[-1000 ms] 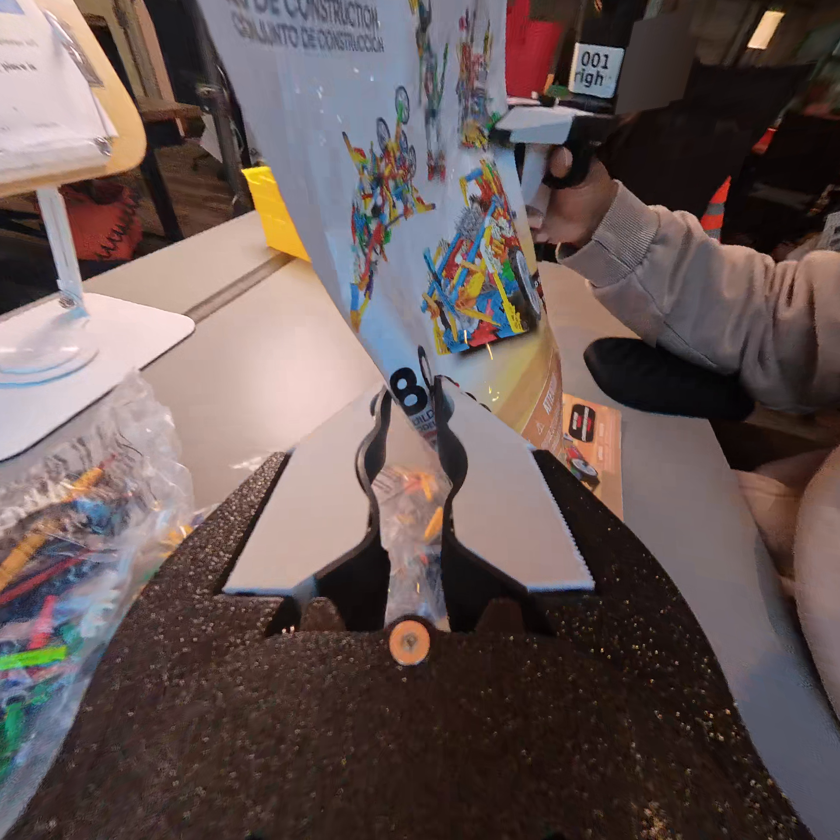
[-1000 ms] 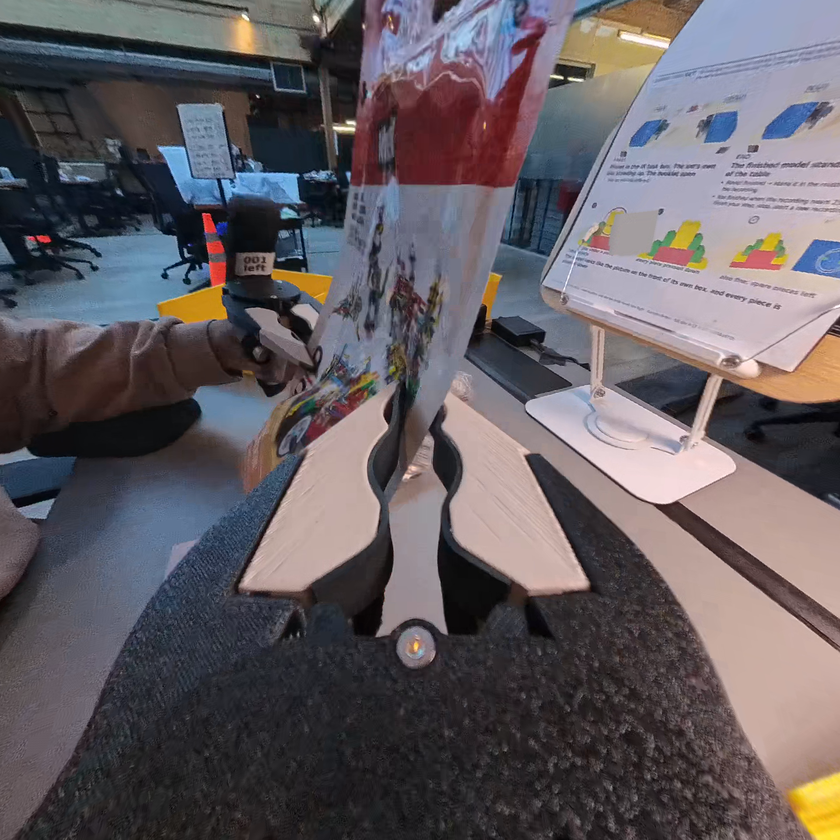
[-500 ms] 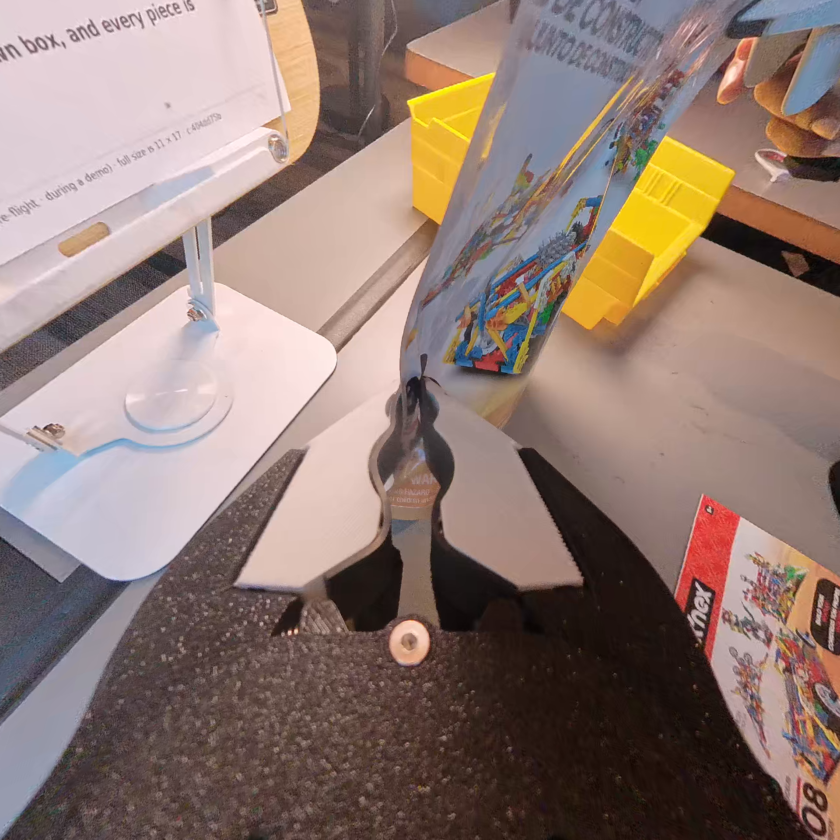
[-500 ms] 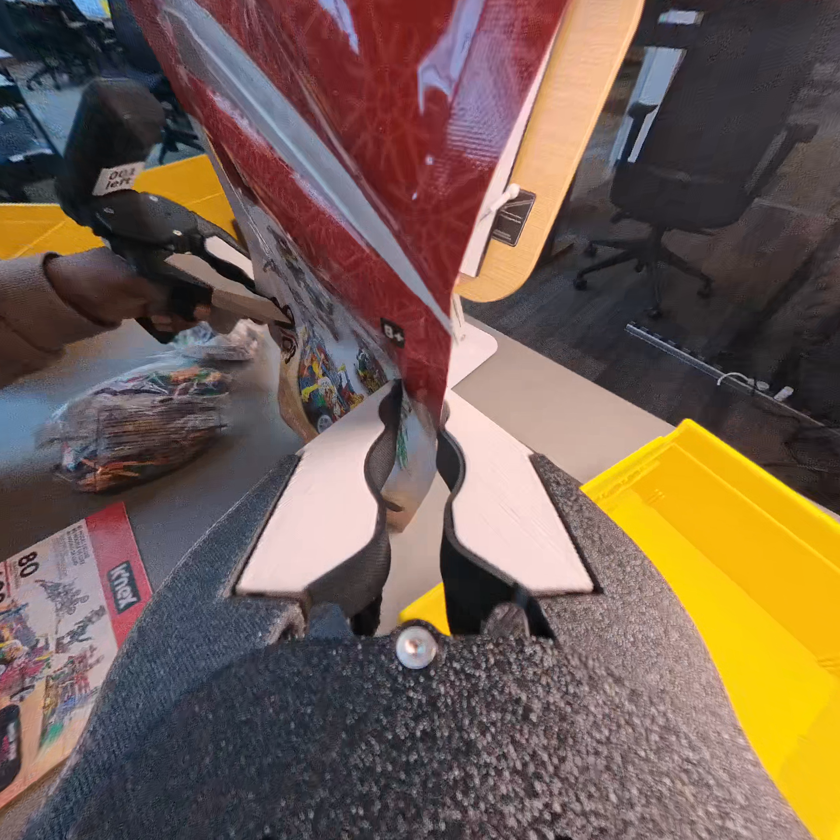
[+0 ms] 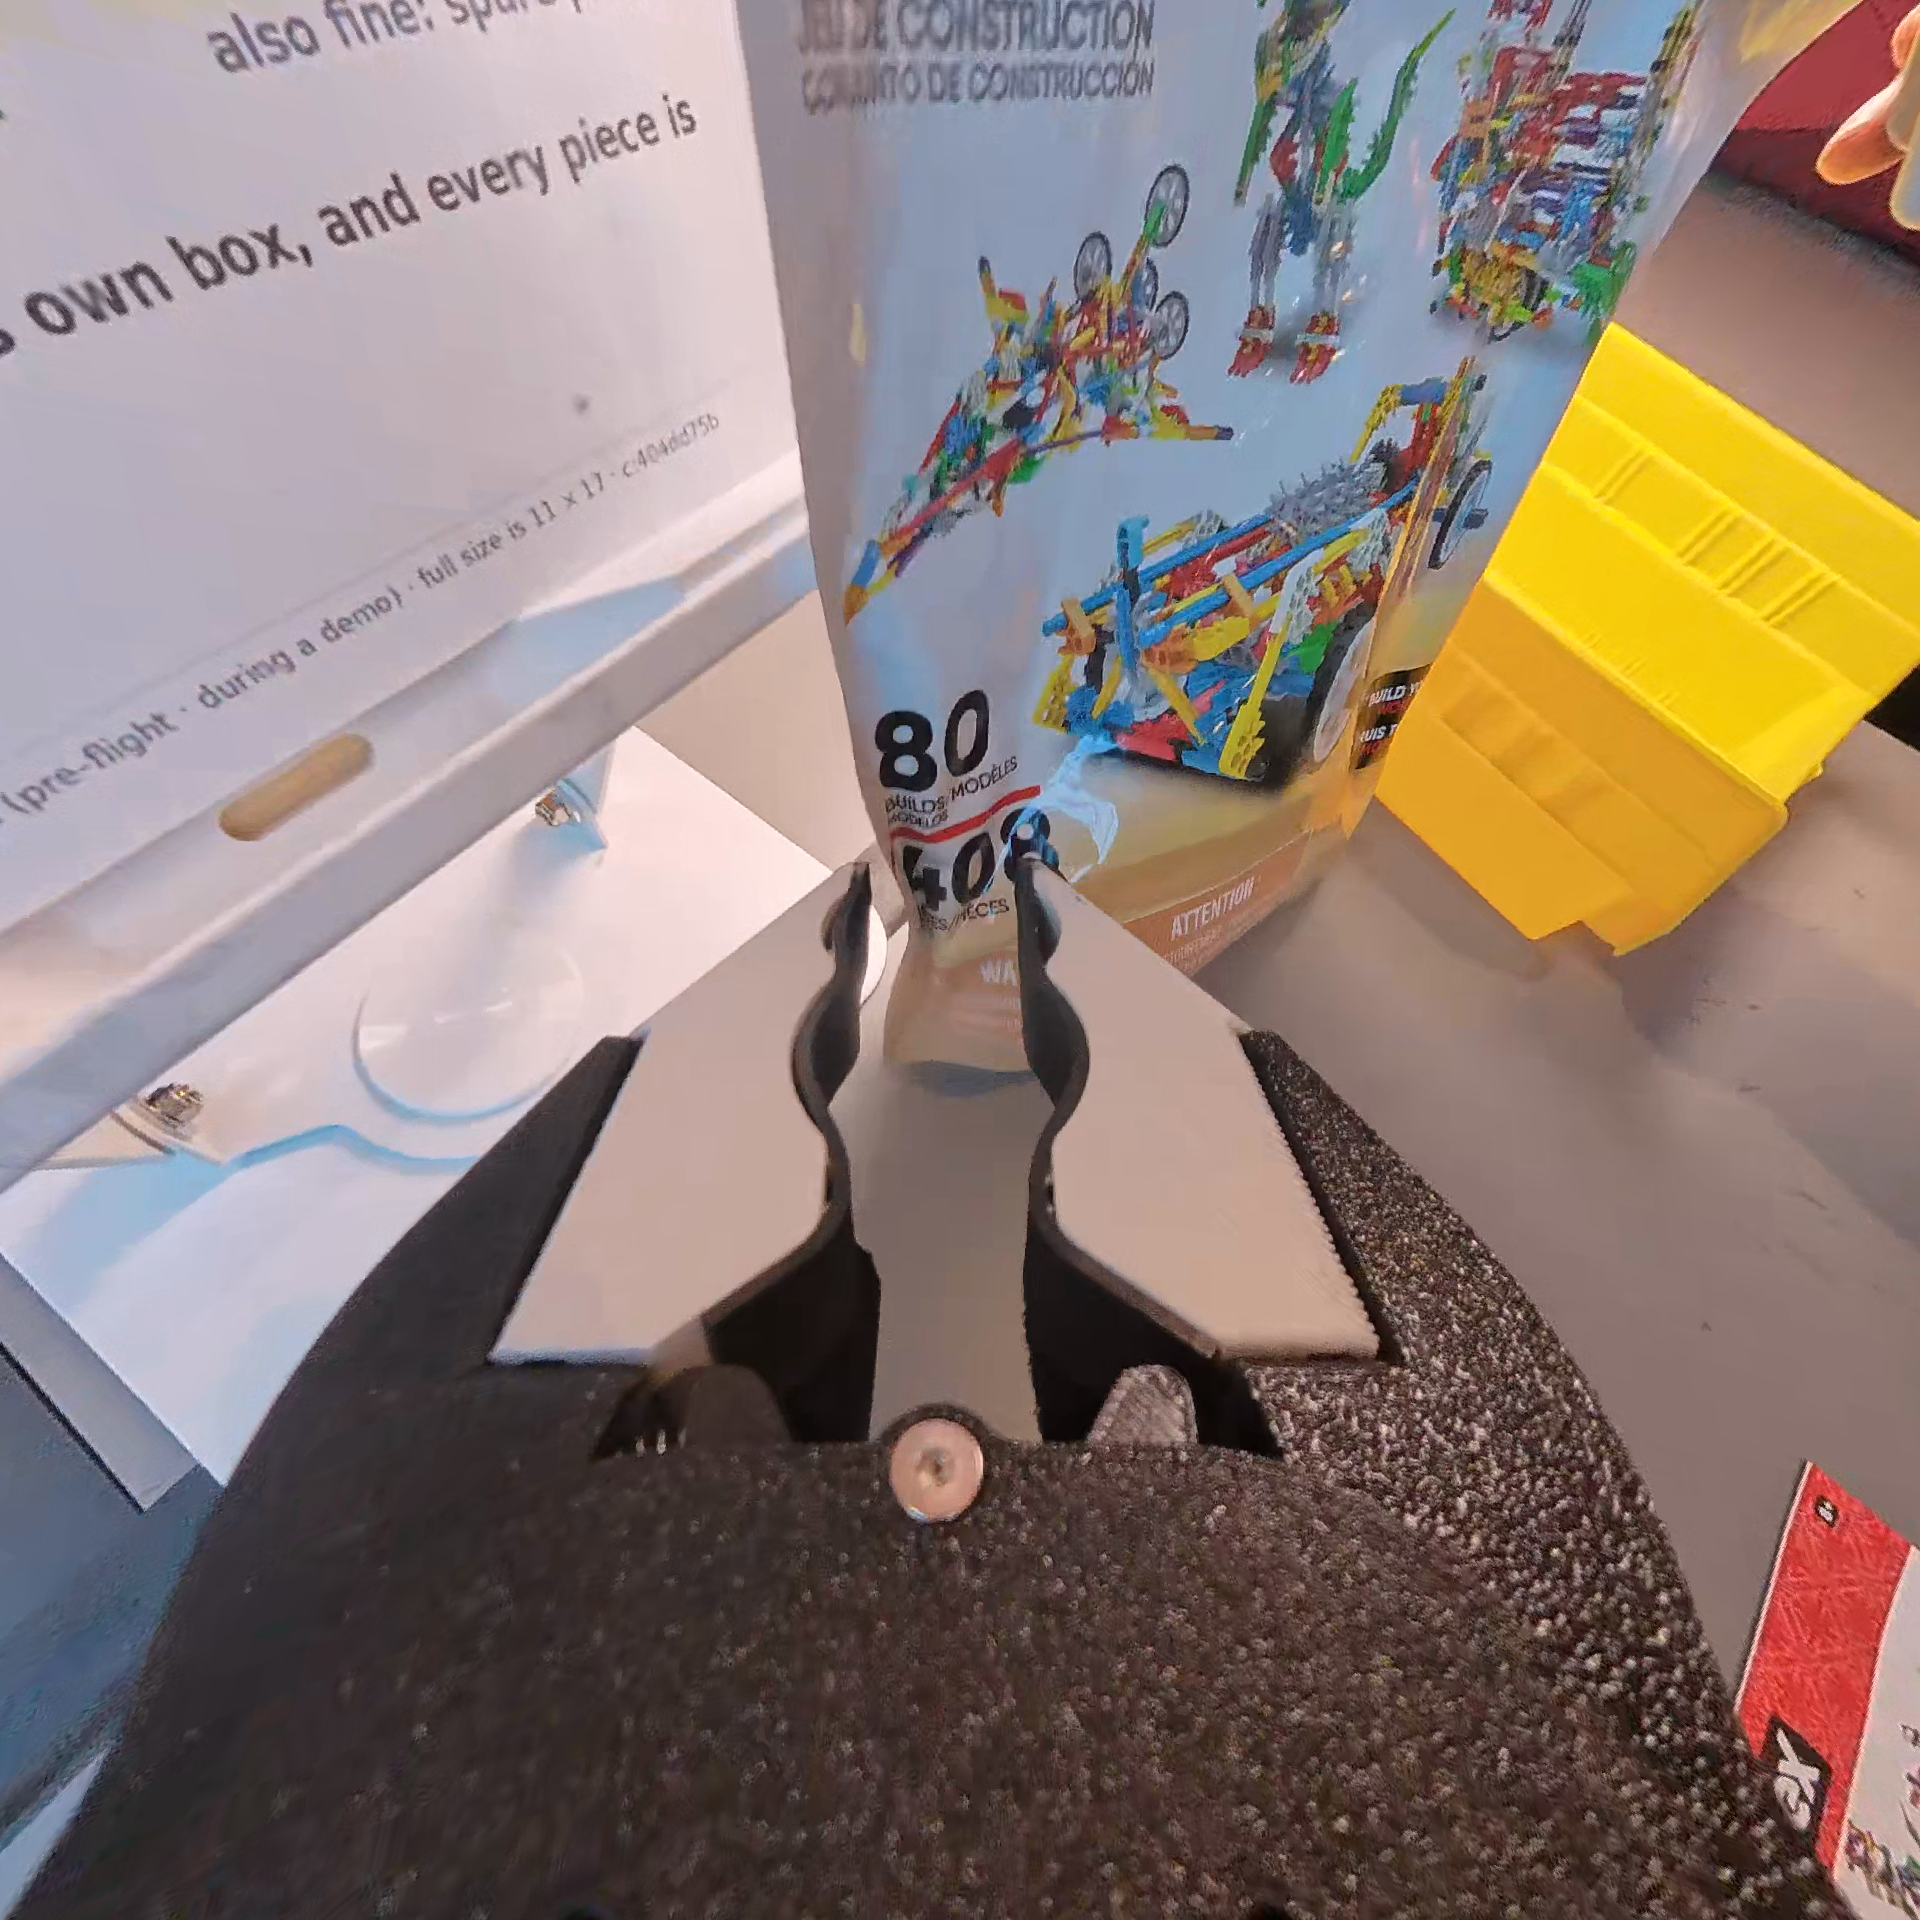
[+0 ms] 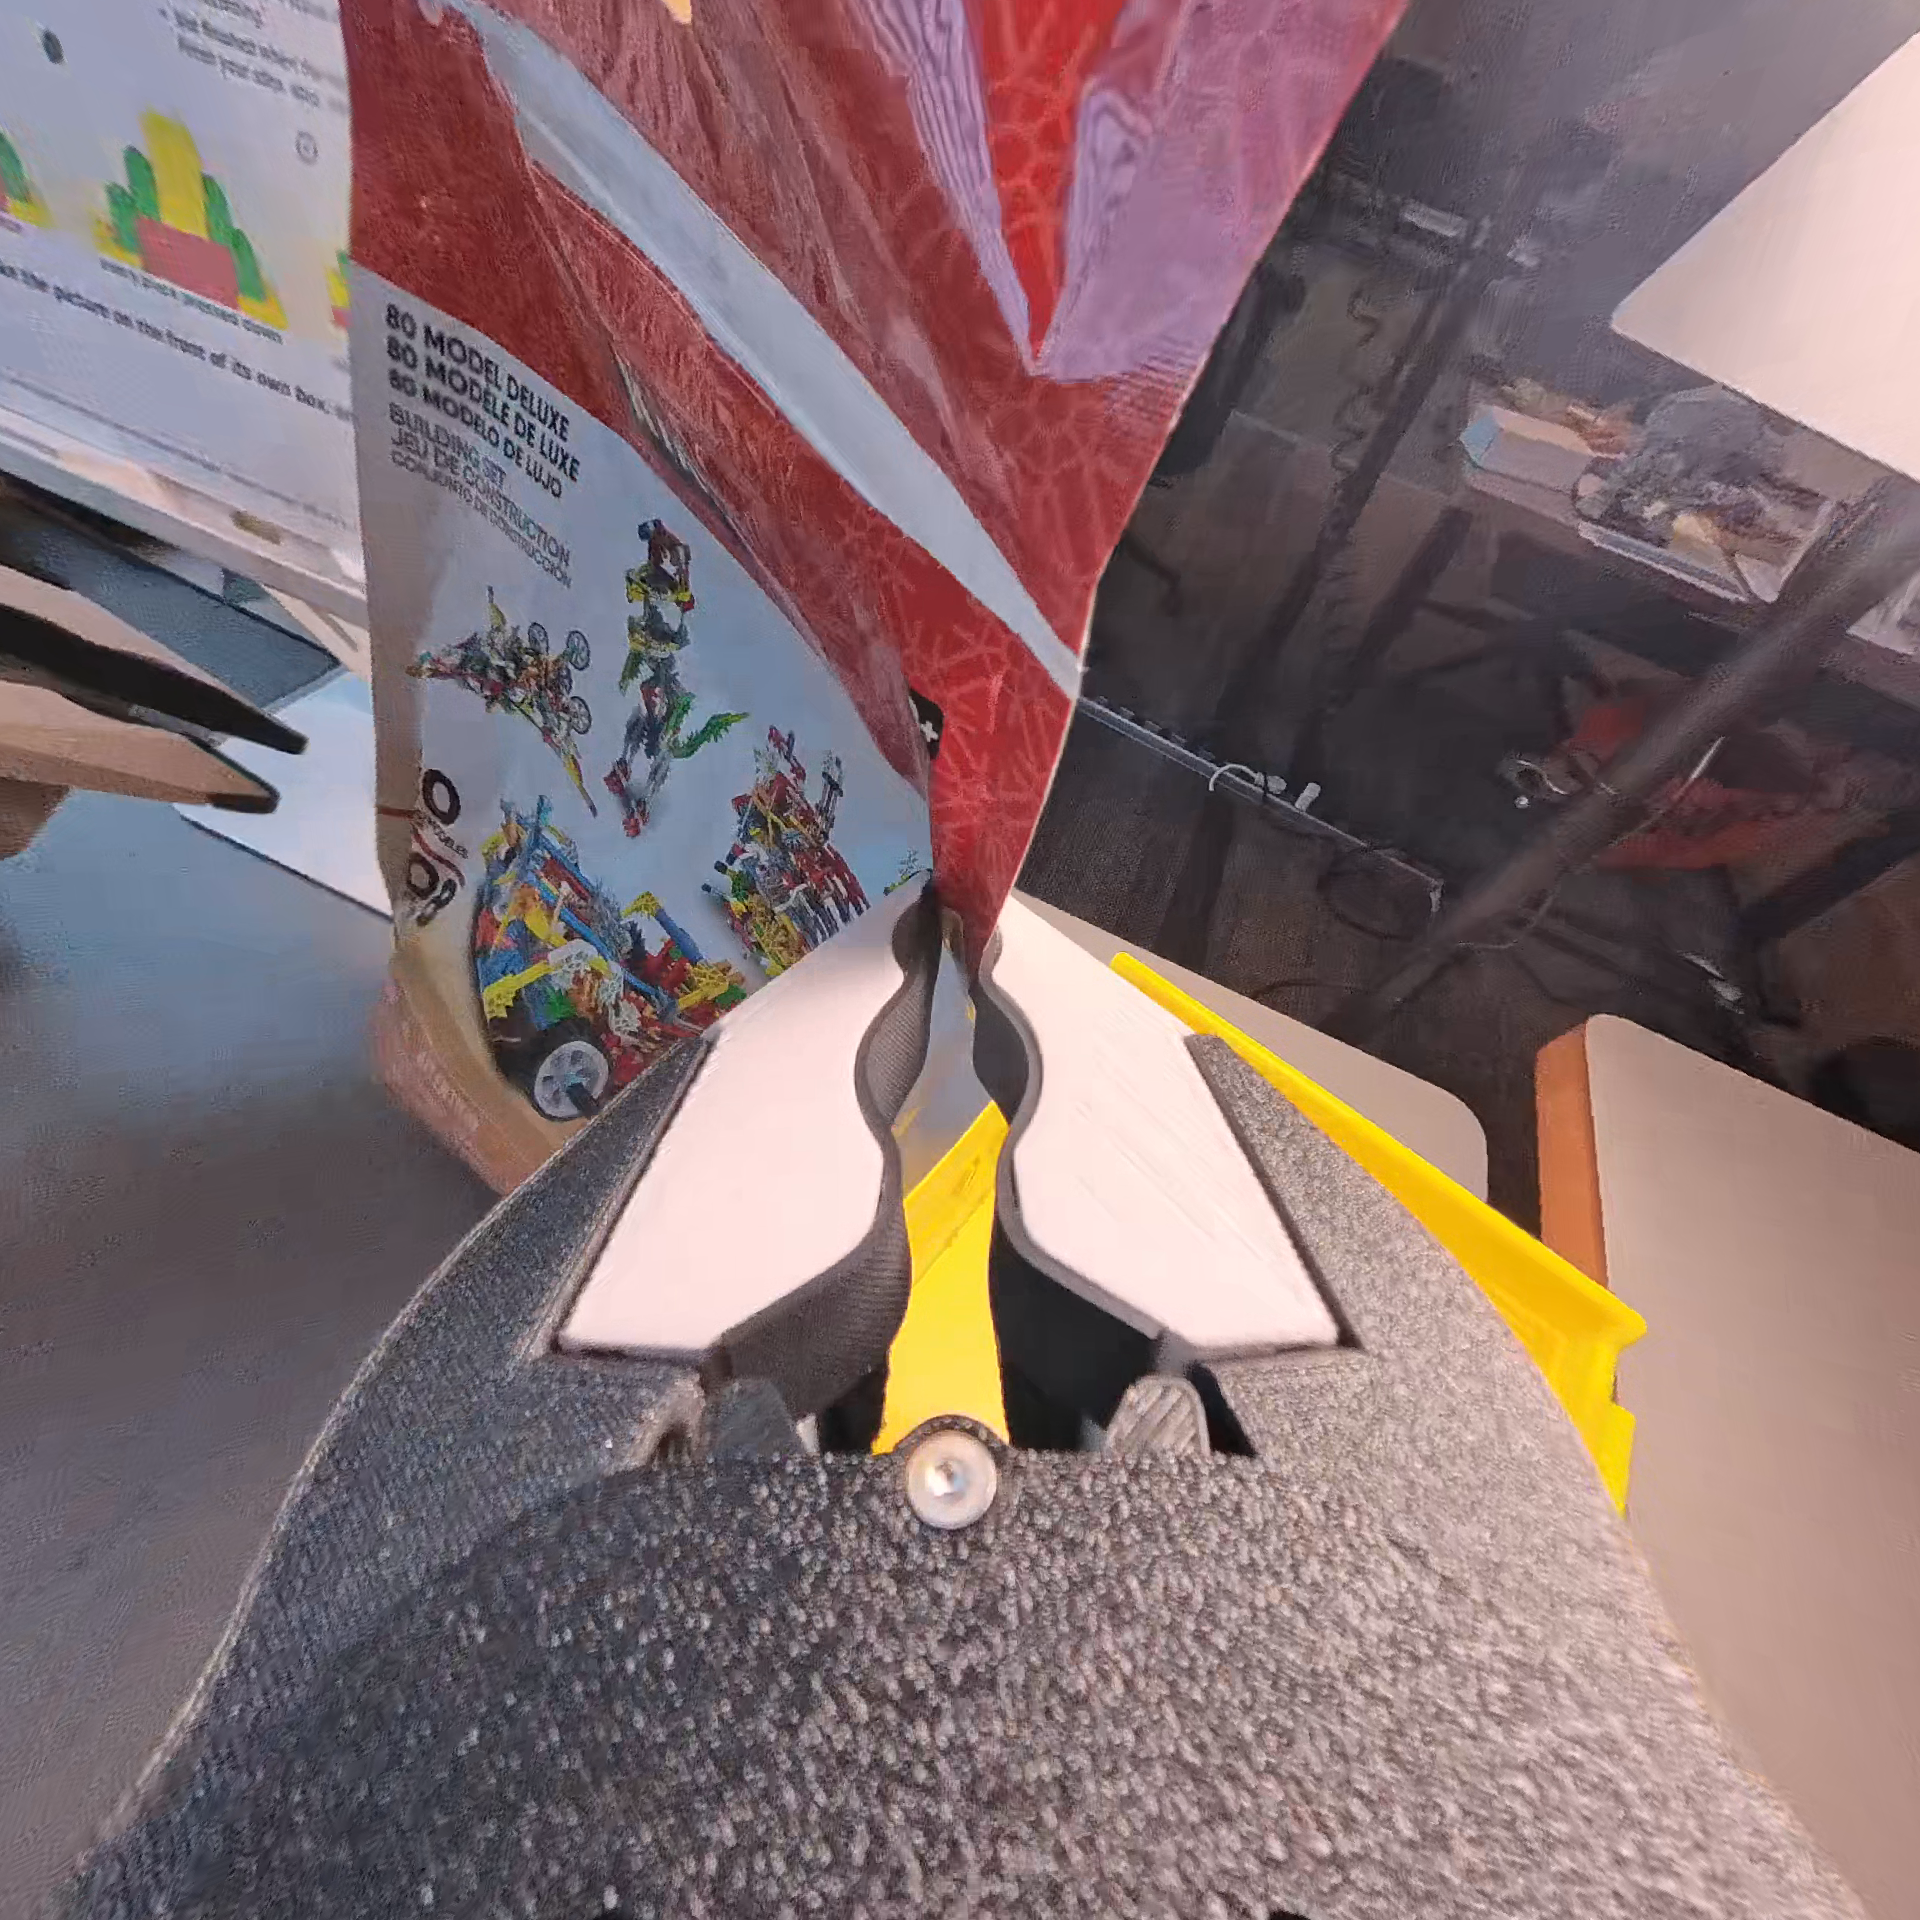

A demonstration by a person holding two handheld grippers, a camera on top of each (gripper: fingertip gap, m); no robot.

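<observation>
My right gripper (image 6: pixel 951 914) pinches the printed toy pouch (image 5: pixel 1143 468) upright at twelve o'clock beside the yellow bin (image 5: pixel 1683 665), my left gripper (image 5: pixel 940 883) gapes empty, so it may topple

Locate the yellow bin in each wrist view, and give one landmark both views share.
Left wrist view: yellow bin at right, beside the printed toy bag.
Right wrist view: yellow bin lower right, behind the right gripper.
Shared landmark: the toy bag.
</observation>
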